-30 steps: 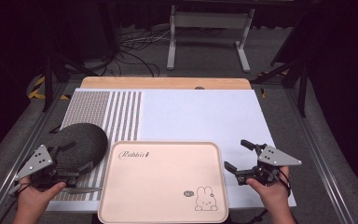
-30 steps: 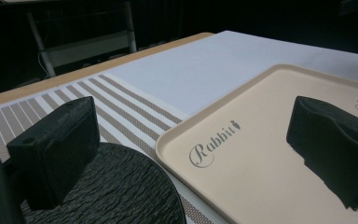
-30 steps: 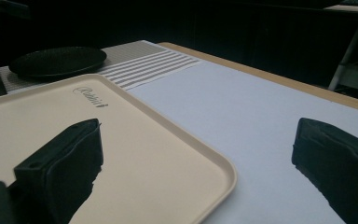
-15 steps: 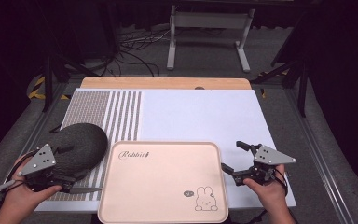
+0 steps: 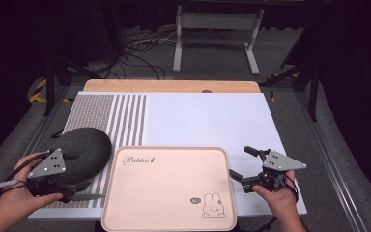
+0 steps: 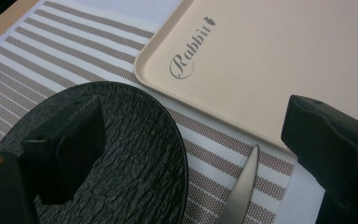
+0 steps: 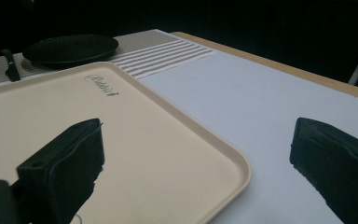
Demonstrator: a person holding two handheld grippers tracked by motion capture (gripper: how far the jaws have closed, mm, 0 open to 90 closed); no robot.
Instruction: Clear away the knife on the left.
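A beige tray [image 5: 169,193] printed "Rabbit" with a bunny drawing lies at the table's near edge. Left of it a dark textured plate [image 5: 84,147] rests on the striped mat. A knife blade [image 5: 84,196] lies between plate and tray. My left gripper [image 5: 70,188] hovers open over the plate's near edge. In the left gripper view one jaw is over the plate [image 6: 135,154], the other by the tray's [image 6: 270,60] rim, and the blade tip [image 6: 242,186] lies between them. My right gripper [image 5: 240,161] stands open at the tray's right edge, with nothing between its jaws.
A white mat [image 5: 207,121] covers the table's middle and right, with a striped section [image 5: 111,116] at left. A wooden strip [image 5: 174,86] runs along the far edge. Beyond it are a metal stand [image 5: 217,29] and floor cables.
The left gripper and hand shifted slightly at the plate's near edge. The right gripper barely moved. Plate, knife and tray stayed put.
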